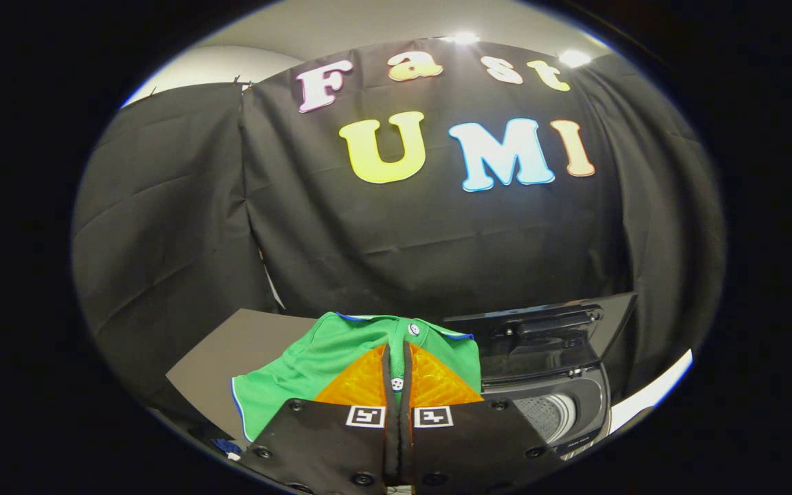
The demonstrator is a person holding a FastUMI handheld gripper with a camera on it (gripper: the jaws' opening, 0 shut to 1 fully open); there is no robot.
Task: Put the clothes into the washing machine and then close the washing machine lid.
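Green shirt (341, 357) lies on dark table (231, 350), directly under and just ahead of your jaws (397, 375). Orange fingers (358, 385) nearly pressed together, thin fold of fabric at button placket seemingly pinched between them; grip depth hard to judge. Washing machine (561, 402) sits to right of jaws, lid (540, 326) standing open, drum visible. Confirm firm pinch before lifting. Raise until hem clears table, swing right over drum, lower well inside before you release, so no sleeve drapes over rim.
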